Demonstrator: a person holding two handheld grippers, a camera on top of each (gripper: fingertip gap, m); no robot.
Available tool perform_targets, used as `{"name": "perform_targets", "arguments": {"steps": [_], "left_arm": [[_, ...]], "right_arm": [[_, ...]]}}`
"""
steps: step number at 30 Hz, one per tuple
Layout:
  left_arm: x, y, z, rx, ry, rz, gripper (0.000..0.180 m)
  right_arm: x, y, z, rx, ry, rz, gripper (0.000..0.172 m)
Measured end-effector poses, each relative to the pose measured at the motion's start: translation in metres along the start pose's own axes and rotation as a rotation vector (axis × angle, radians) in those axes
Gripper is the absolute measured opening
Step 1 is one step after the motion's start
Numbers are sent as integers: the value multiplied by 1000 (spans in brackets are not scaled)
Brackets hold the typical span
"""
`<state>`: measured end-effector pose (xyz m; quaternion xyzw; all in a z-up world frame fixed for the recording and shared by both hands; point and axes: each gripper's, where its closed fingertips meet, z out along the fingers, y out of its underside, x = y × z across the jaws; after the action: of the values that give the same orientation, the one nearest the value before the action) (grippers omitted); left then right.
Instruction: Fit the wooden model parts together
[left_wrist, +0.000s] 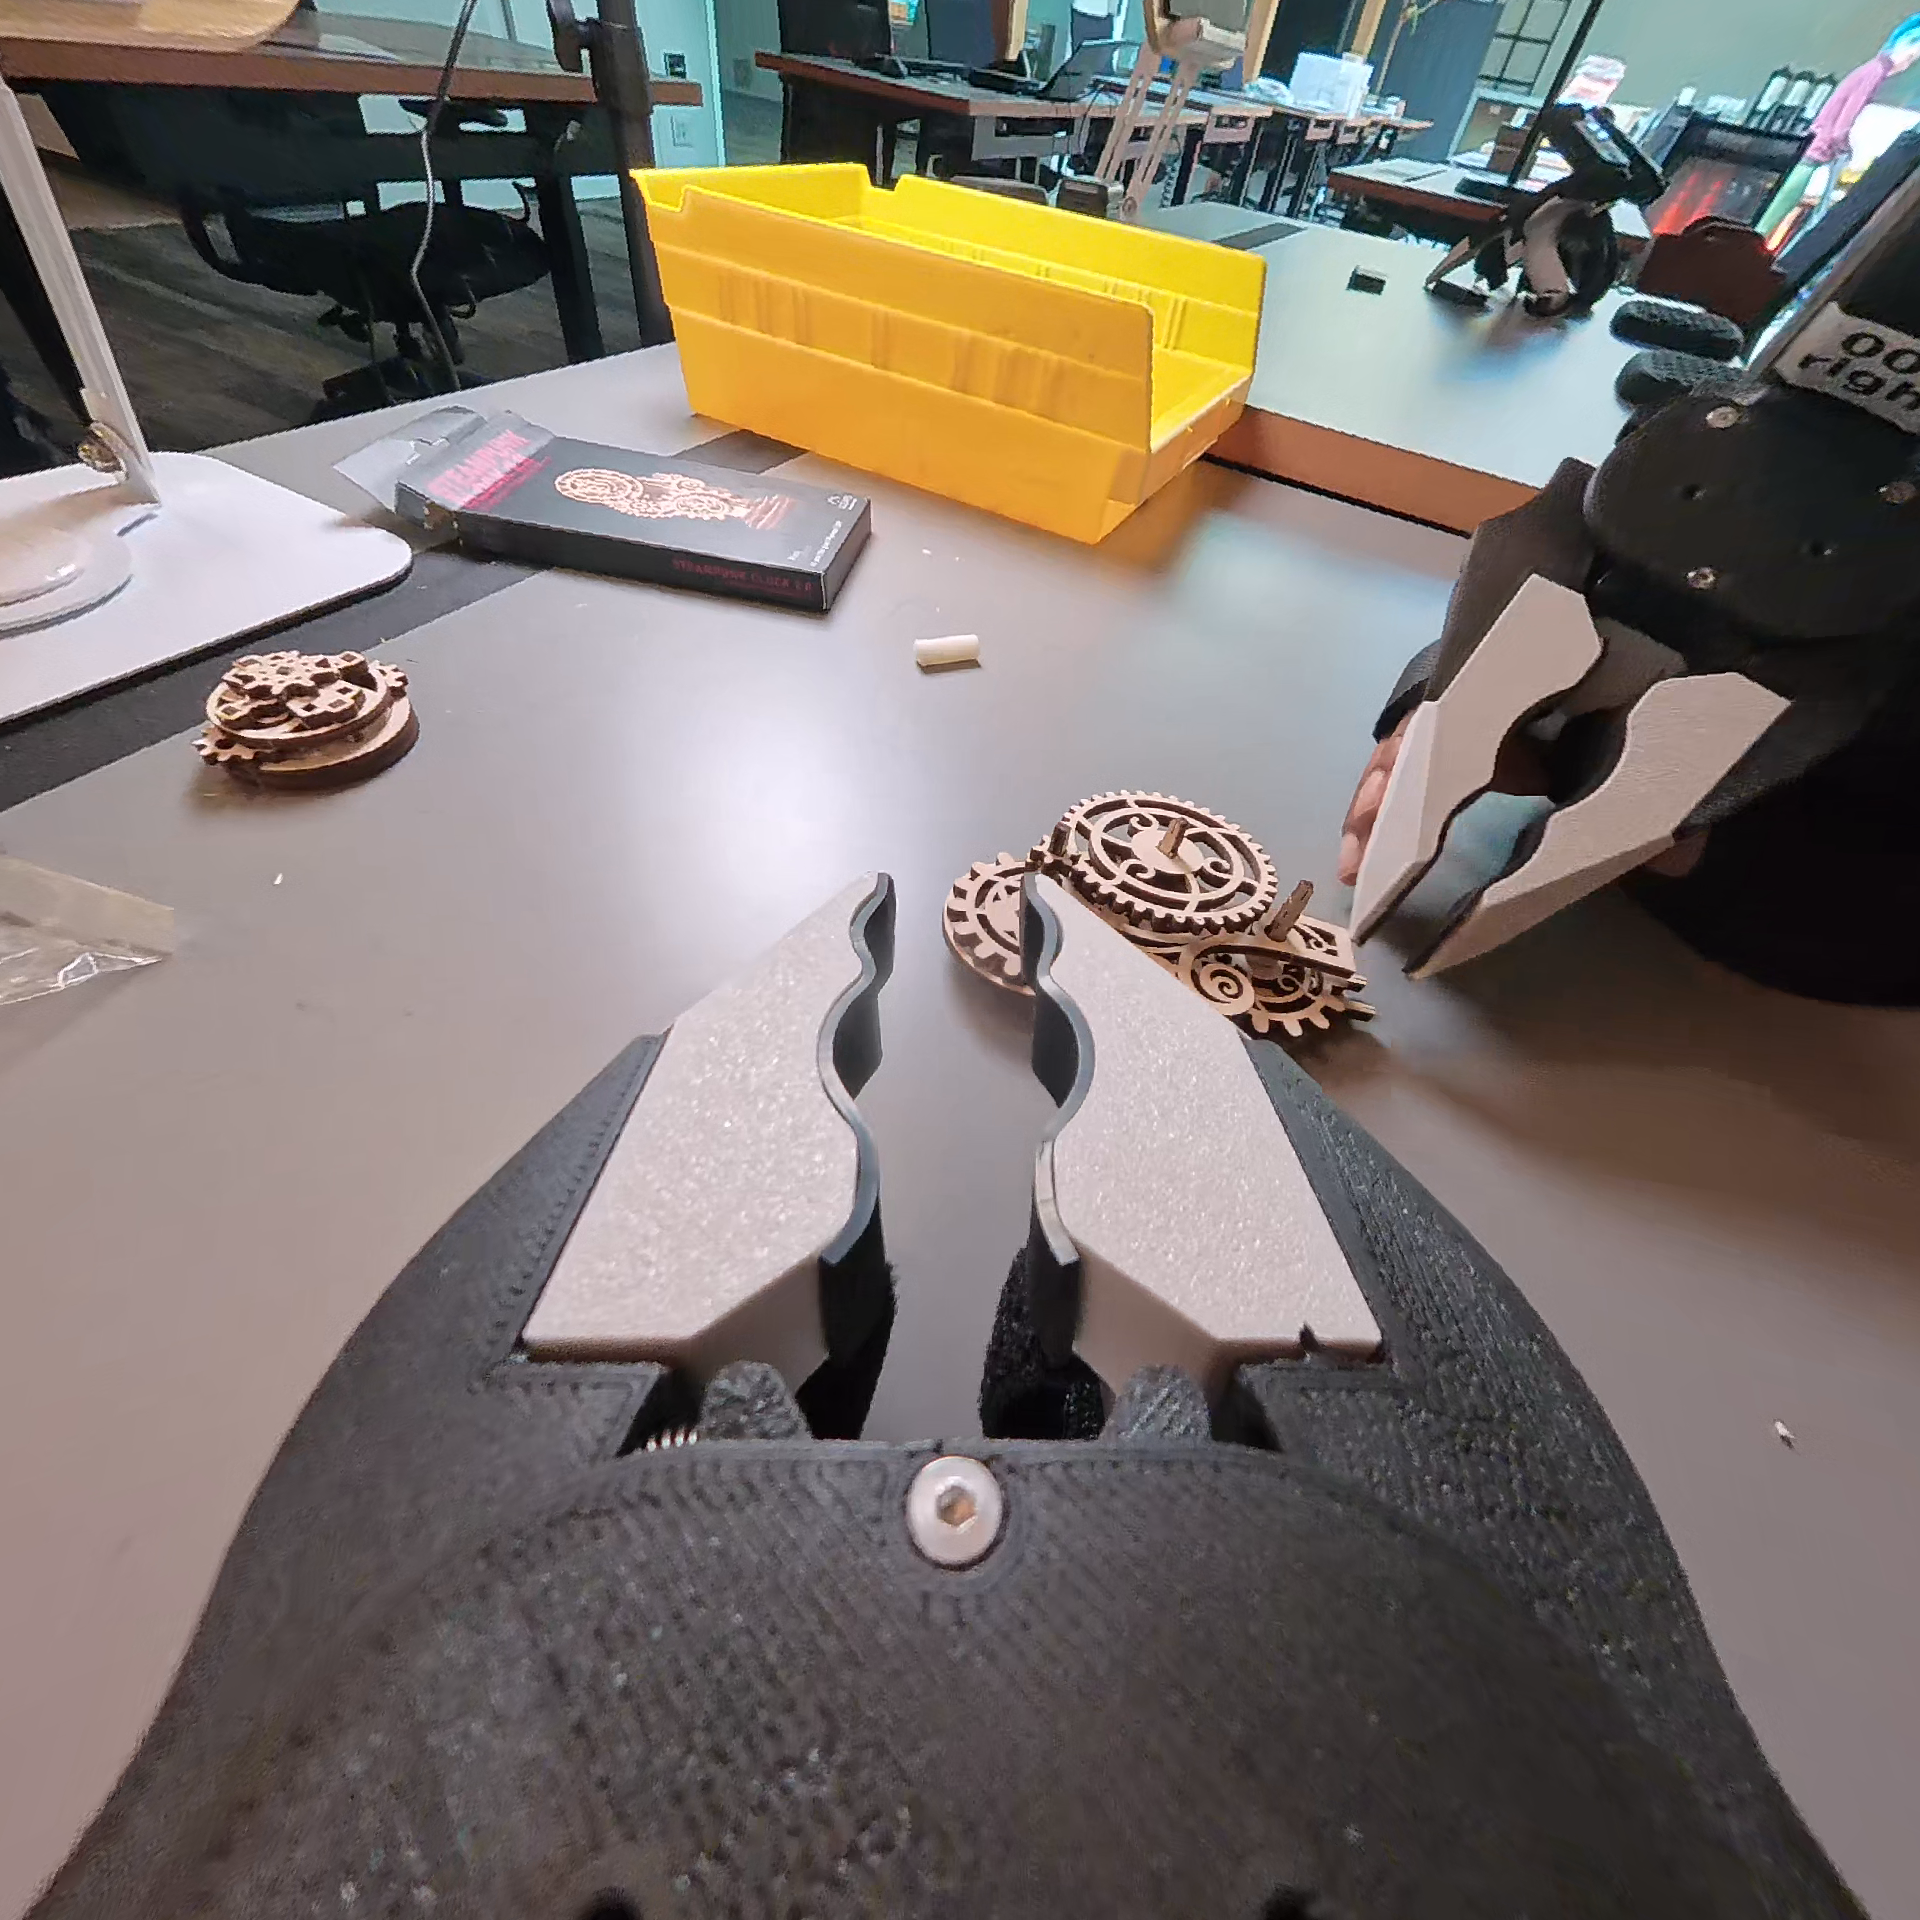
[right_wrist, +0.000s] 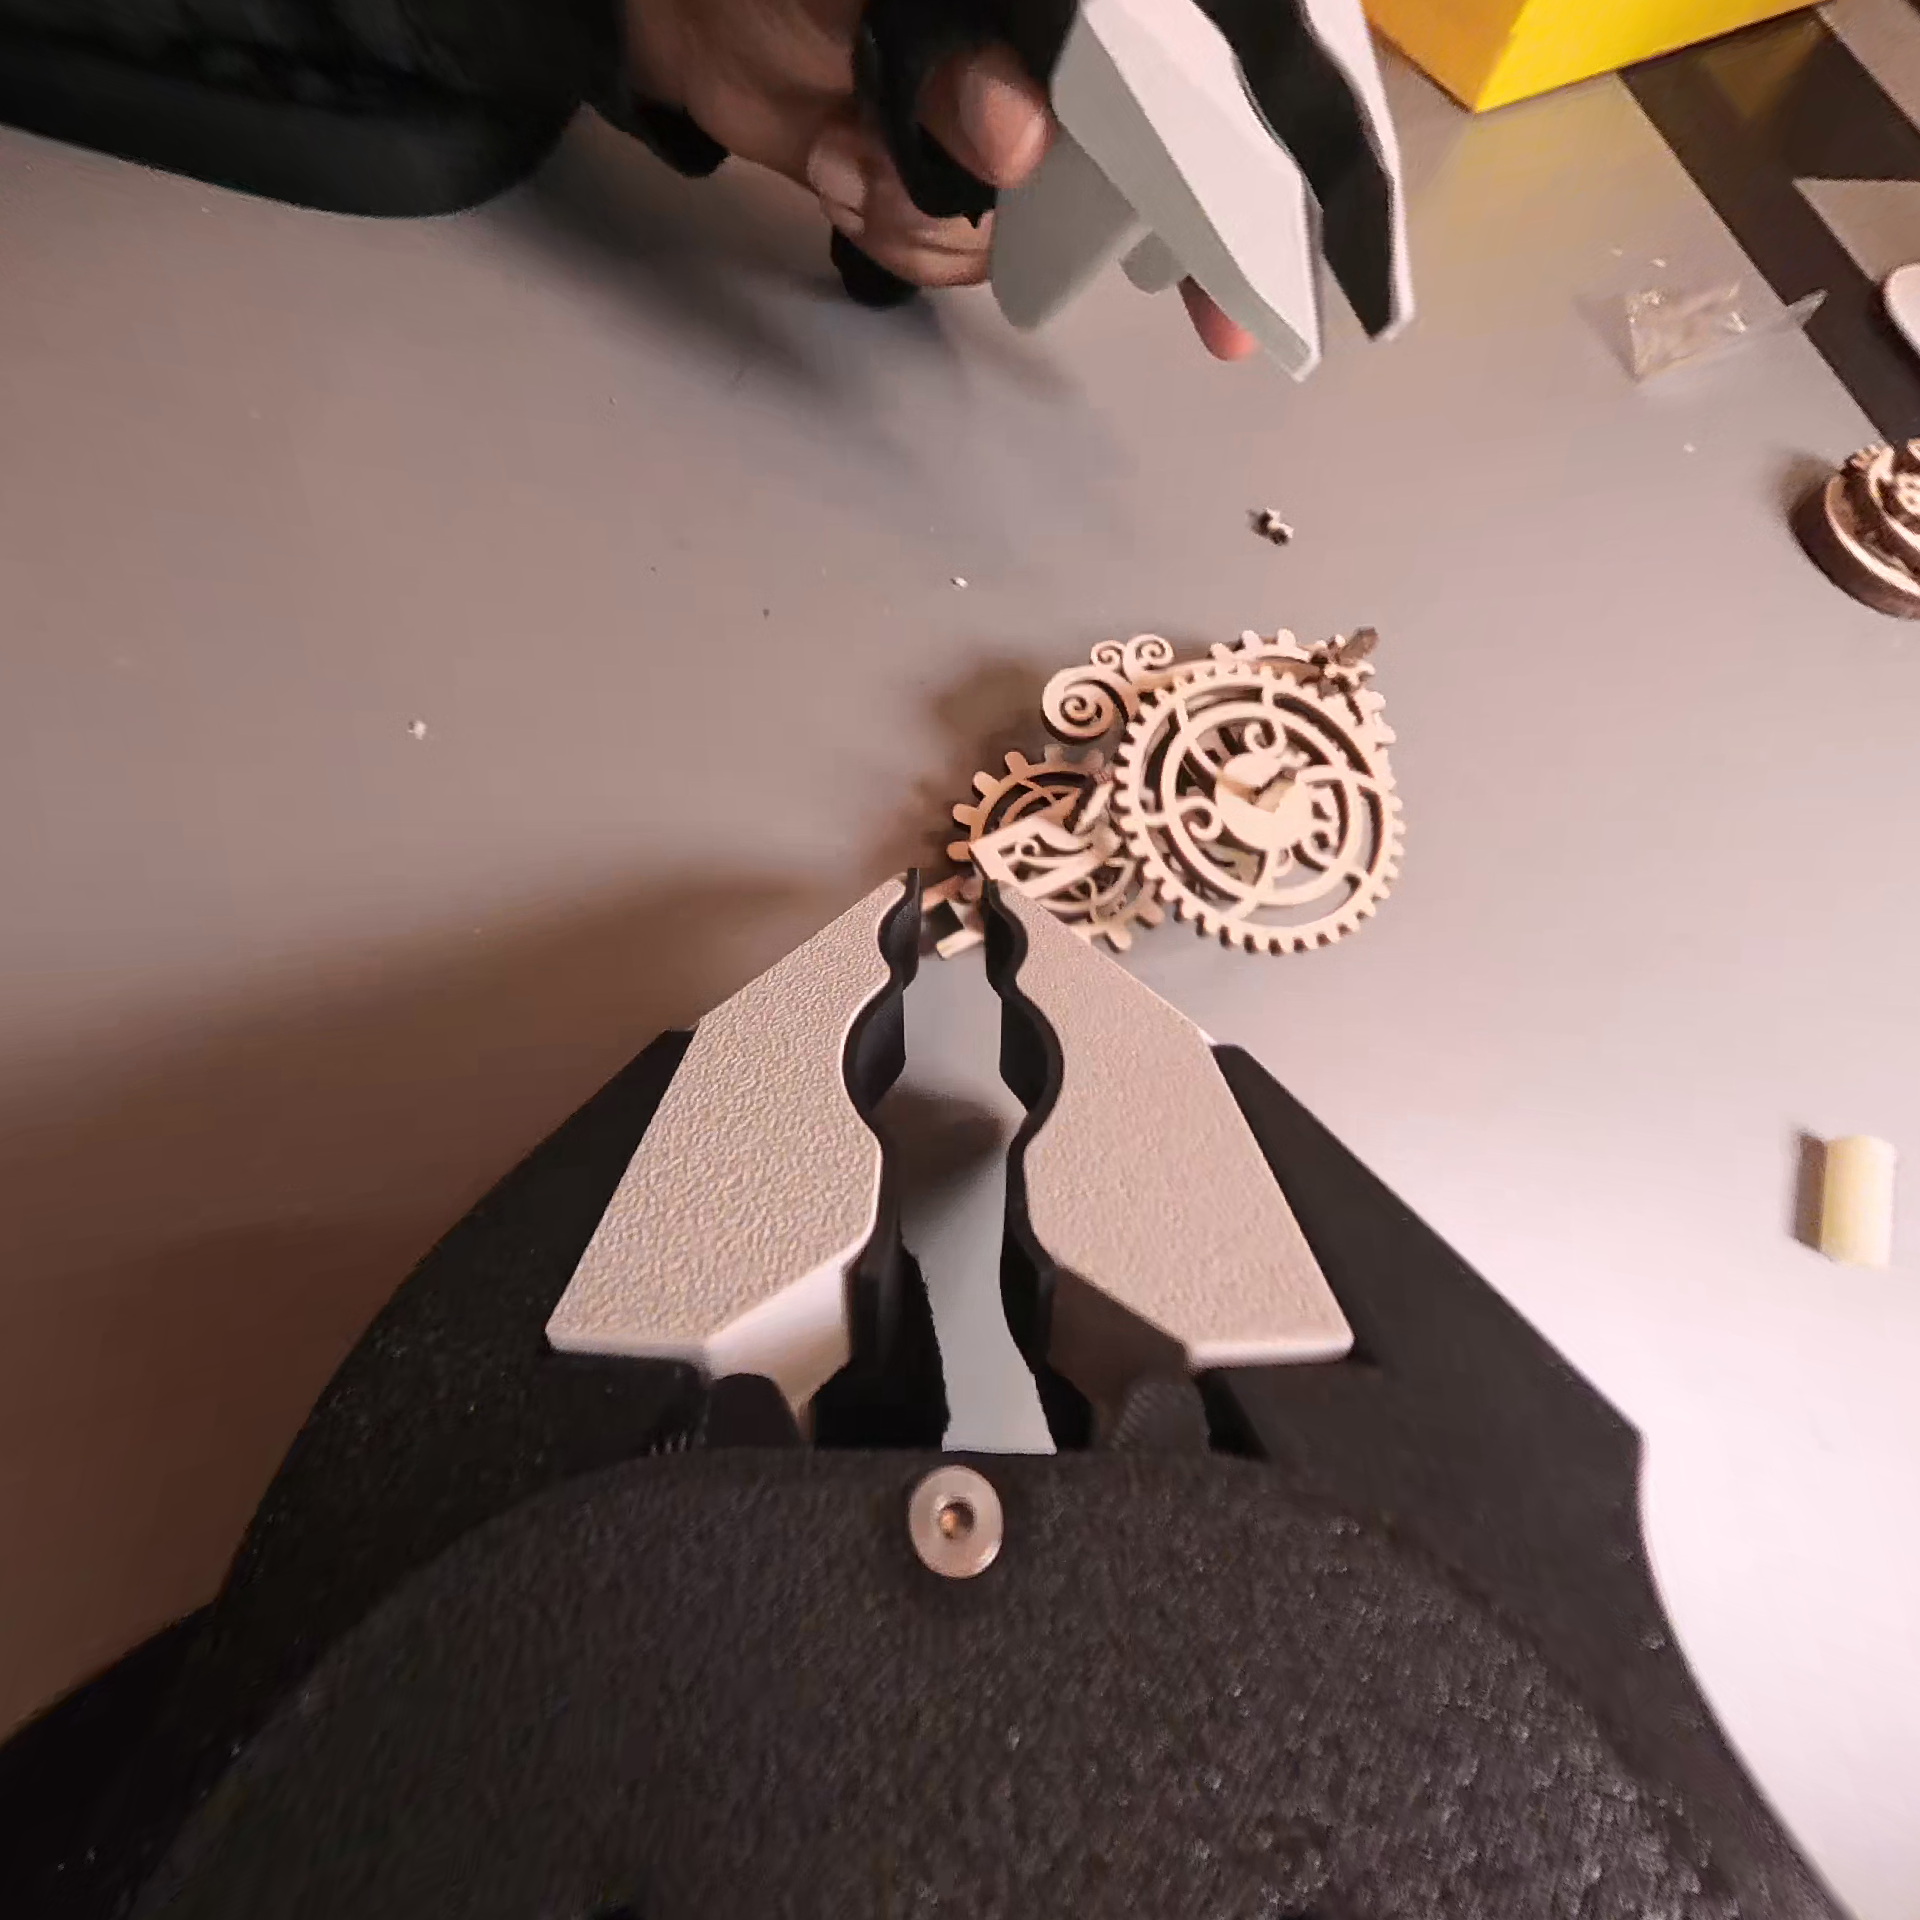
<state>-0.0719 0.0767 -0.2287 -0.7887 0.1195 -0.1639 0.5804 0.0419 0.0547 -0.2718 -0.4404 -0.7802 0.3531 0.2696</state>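
Grey table (left_wrist: 644, 831), matte, carrying all items. Yellow plastic bin (left_wrist: 935, 343) at the far edge; black flat box (left_wrist: 634, 520) beside it. Left claw (left_wrist: 956, 914): jaws apart, nothing between them, tips just beside the wooden gear assembly (left_wrist: 1153, 914), which lies flat mid-table. Right claw (right_wrist: 948, 914): jaws narrowly apart at a small tab on that assembly's edge; contact cannot be told. Second wooden gear stack (left_wrist: 307, 717), well apart. White peg (left_wrist: 948, 649).
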Motion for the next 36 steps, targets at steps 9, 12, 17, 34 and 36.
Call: {"name": "perform_targets", "arguments": {"steps": [9, 12, 17, 34, 36], "left_arm": [[5, 1, -8, -28, 40, 2, 24], [3, 0, -9, -10, 19, 40, 18], [-3, -10, -15, 46, -62, 127, 5], [-9, -25, -24, 109, -98, 74, 12], [-6, -23, -23, 98, -82, 74, 17]], "right_arm": [[-20, -14, 23, 7, -14, -100, 11], [-23, -25, 15, 83, -52, -64, 10], [1, -4, -6, 12, 30, -40, 9], [-11, -23, 27, 50, 49, -103, 11], [-8, -29, 18, 104, 42, -67, 11]]}}
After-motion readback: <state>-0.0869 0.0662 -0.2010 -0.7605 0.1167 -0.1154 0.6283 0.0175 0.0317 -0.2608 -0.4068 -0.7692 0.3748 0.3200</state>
